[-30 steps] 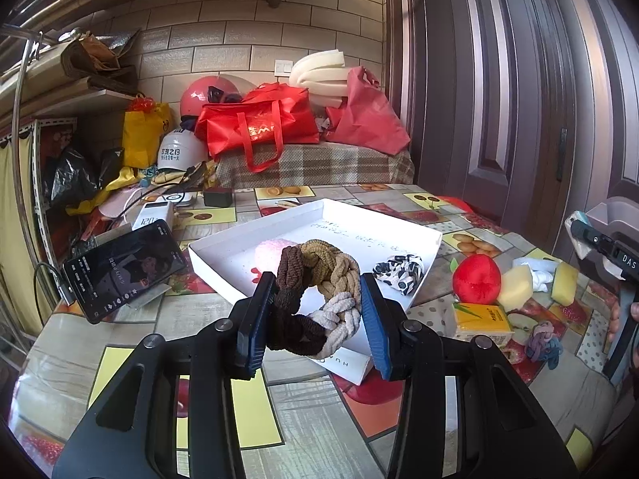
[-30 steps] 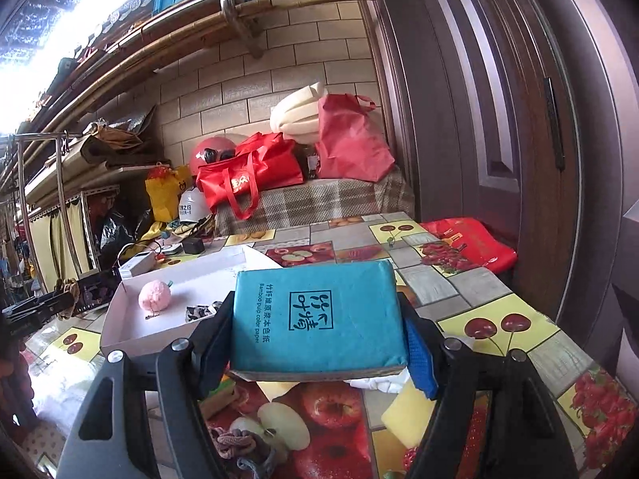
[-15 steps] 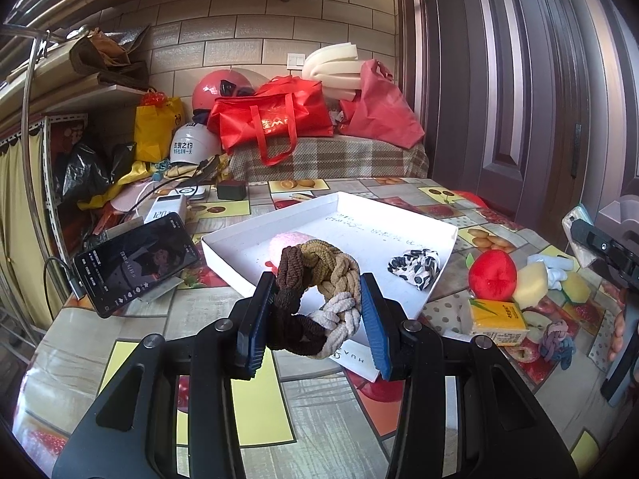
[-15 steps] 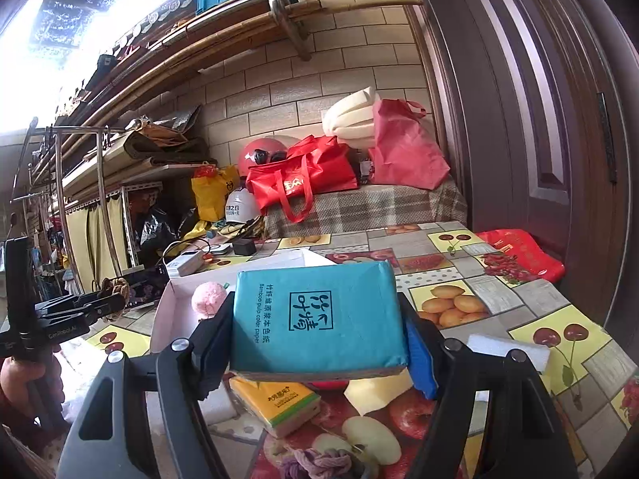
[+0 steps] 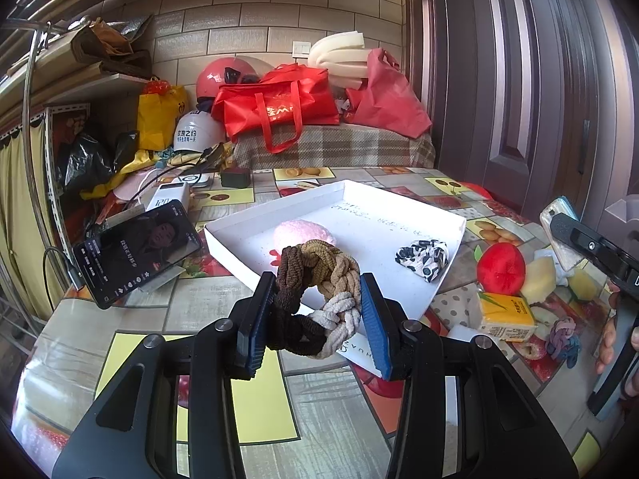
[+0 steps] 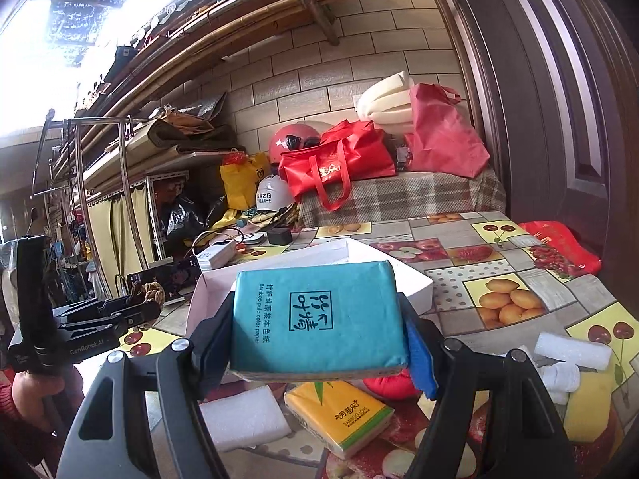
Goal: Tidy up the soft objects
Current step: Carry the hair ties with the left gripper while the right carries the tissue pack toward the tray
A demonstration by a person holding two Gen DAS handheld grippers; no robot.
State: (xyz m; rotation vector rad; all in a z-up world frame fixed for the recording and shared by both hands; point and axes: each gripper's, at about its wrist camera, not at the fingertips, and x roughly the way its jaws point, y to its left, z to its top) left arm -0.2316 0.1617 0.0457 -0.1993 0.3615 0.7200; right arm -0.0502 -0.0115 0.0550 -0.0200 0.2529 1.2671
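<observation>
The right tool (image 6: 319, 315) has swung leftward — the white tray (image 6: 415, 283) now sits right behind its clamped teal tissue pack (image 6: 319, 311). The left tool (image 5: 315, 315) grips the braided ring (image 5: 319, 291) over the tray's near edge (image 5: 239, 247) above the surface (image 5: 207, 363).

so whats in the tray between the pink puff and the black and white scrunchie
Nothing: bare white tray floor between pink puff and scrunchie, per the left wrist view.
</observation>
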